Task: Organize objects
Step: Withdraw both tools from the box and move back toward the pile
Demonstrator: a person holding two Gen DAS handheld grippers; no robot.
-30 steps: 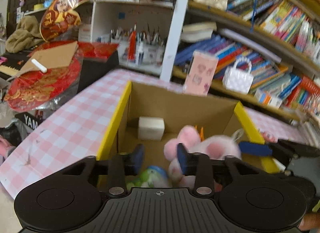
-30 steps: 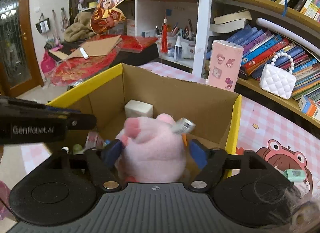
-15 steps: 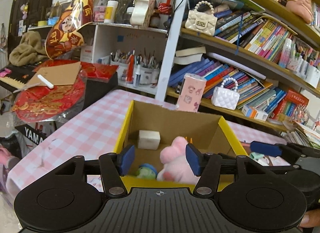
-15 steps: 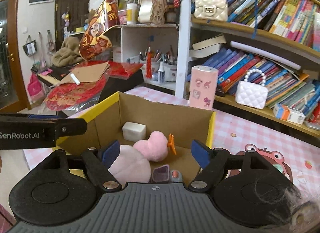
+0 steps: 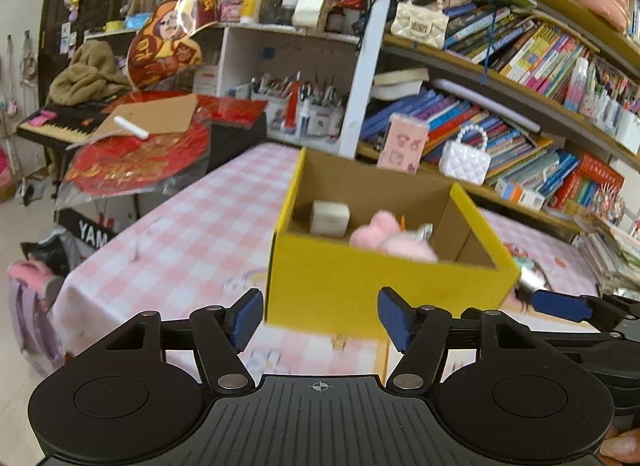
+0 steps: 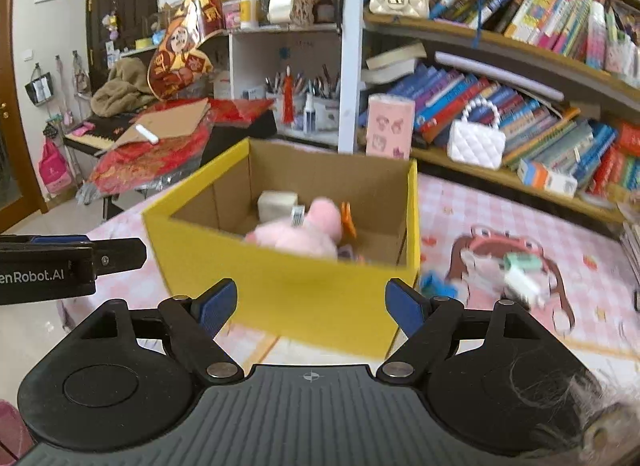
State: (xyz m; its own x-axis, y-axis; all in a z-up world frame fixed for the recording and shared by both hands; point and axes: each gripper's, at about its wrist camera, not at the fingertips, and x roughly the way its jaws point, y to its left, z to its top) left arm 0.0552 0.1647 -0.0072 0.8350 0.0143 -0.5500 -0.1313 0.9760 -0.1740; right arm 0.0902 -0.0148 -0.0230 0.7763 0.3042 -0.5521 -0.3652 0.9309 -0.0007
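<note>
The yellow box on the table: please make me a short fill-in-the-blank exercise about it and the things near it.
1. The outside of the cardboard box is coloured ____.
2. The soft toy lying inside the box is coloured ____.
3. The tablecloth has a check pattern of white and ____.
4. Between the fingers of the right gripper there is ____ held.

Missing words: yellow; pink; pink; nothing

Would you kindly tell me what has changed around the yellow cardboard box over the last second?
Both claws have drawn back out of the yellow cardboard box, so its outer front wall now shows. The left claw let go of the green toy and is opening, empty; the right claw released the pink plush toy. The plush and white block remain inside the box.
</note>
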